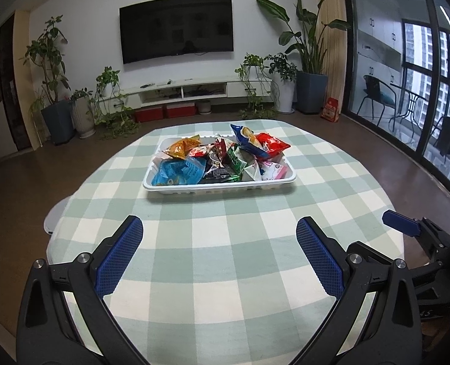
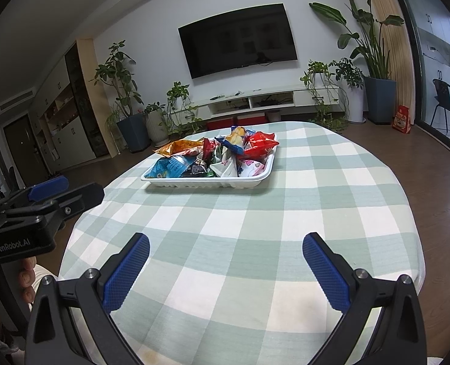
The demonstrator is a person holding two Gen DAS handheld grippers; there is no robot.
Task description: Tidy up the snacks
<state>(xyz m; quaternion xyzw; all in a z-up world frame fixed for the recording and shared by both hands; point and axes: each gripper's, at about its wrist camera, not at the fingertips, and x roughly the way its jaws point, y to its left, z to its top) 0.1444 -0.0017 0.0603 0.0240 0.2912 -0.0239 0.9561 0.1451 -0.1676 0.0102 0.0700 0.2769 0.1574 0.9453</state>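
Both my claws hang released over the near edge of the checked tablecloth (image 1: 225, 243), left gripper (image 1: 220, 257) and right gripper (image 2: 226, 270) spread wide with nothing between their blue pads. Ahead, well apart from them, sits the white tray (image 1: 221, 186) on the cloth, heaped with snack packets (image 1: 221, 158), a red bag (image 1: 272, 143) topmost at its far right.

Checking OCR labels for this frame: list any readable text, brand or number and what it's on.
"GenRobot.AI": white lettering on the black body of the left gripper, seen in the right wrist view.
Snack packets in the white tray: print too small and blurred to read.
Red bag on the floor: print unreadable.
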